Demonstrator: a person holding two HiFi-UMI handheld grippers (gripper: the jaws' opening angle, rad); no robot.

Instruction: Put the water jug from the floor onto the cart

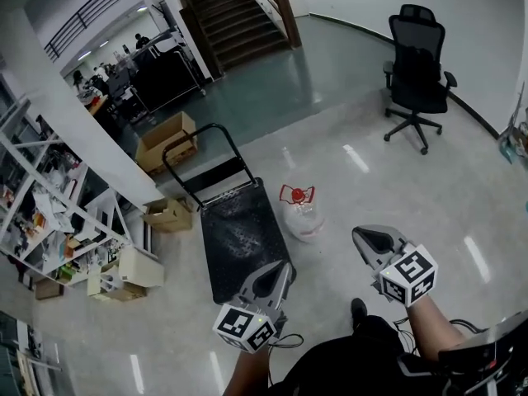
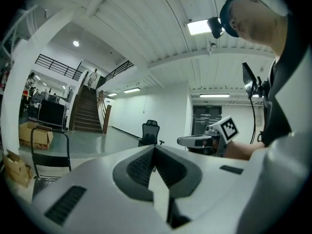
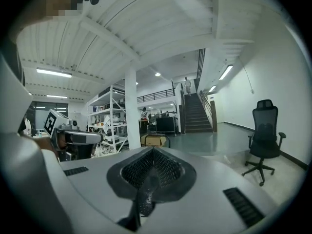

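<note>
The water jug [image 1: 299, 211], clear with a red cap and handle, stands on the glossy floor just right of the cart. The cart [image 1: 239, 238] is a black flat platform with a black loop handle [image 1: 202, 151] at its far end; its deck is bare. My left gripper [image 1: 283, 268] hovers over the cart's near right corner, jaws together and empty. My right gripper [image 1: 361, 234] hangs to the right of the jug and nearer to me, shut and empty. Both point roughly level. The jug is hidden in both gripper views, below my left gripper [image 2: 155, 152] and right gripper [image 3: 153, 152].
A black office chair [image 1: 417, 64] stands far right. Cardboard boxes [image 1: 165, 139] lie beyond and left of the cart, with another box [image 1: 169, 213] by the white shelving [image 1: 49, 213]. A staircase [image 1: 235, 11] rises at the back. A white column [image 1: 74, 114] runs along the left.
</note>
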